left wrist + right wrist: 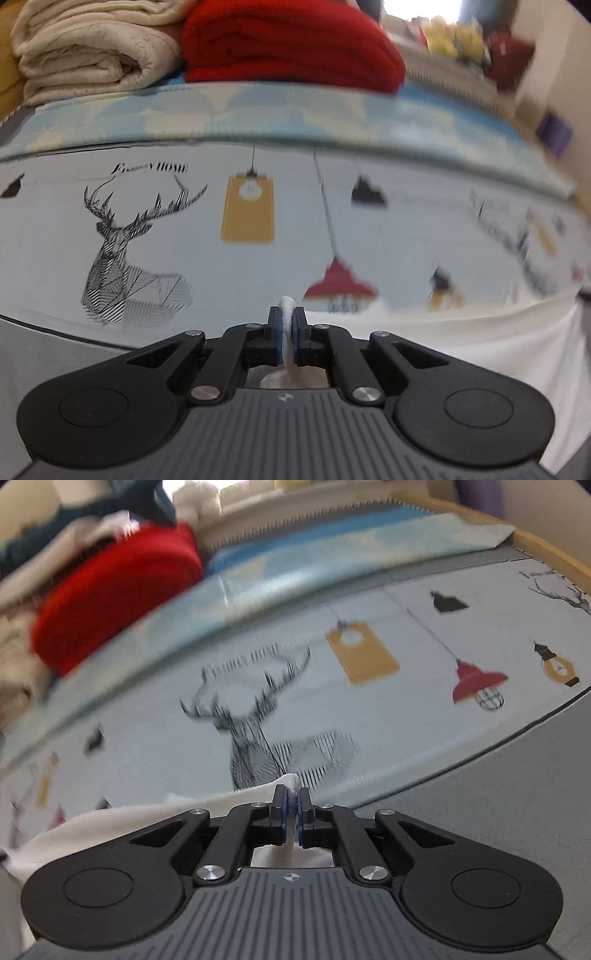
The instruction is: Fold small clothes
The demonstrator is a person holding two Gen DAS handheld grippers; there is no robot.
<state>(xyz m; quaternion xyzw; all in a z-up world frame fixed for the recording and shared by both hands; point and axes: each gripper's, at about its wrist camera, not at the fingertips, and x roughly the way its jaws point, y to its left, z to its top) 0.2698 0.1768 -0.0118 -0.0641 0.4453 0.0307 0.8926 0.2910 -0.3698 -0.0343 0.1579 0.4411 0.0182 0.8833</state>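
Observation:
A small white garment (pixel 480 347) lies on a printed bed sheet (pixel 184 229) with deer and lamp drawings. In the left wrist view its edge runs rightward from my left gripper (pixel 287 325), which is shut on a pinched fold of the white cloth between its blue pads. In the right wrist view the same white garment (pixel 110 827) stretches leftward from my right gripper (pixel 293 805), also shut on a bunched corner of it. Most of the garment is hidden under the gripper bodies.
A folded red blanket (pixel 291 44) and a cream blanket (pixel 85 51) are stacked at the far side, on a pale blue patterned cover (pixel 295 107). A wooden bed frame edge (pixel 546 550) shows at the upper right of the right wrist view. Grey sheet (pixel 517 775) borders the printed area.

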